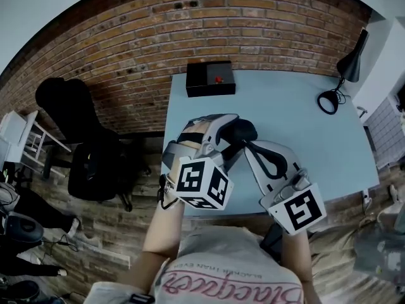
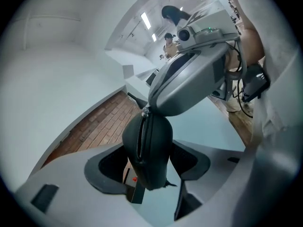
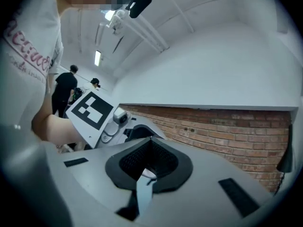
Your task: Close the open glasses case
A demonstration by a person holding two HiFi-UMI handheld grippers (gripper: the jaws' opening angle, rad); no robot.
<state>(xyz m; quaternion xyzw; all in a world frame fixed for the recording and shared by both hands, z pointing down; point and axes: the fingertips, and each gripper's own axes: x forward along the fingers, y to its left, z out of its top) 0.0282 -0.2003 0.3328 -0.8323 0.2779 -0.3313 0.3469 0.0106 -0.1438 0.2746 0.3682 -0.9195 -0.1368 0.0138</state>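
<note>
A black zippered glasses case hangs in the air over the near part of the pale blue table. My left gripper is shut on it, jaws wide, one pad on each side of the case. The zipper line runs down the side of the case that faces the left gripper view. My right gripper comes in from the right, shut, its tips pinched at the small zipper pull on the case's upper end. In the right gripper view the right gripper hides the pull, and the left gripper's marker cube shows behind.
A black box with a small red item on it sits at the table's far edge. A black desk lamp stands at the far right corner. A black chair stands left of the table, with a brick wall behind.
</note>
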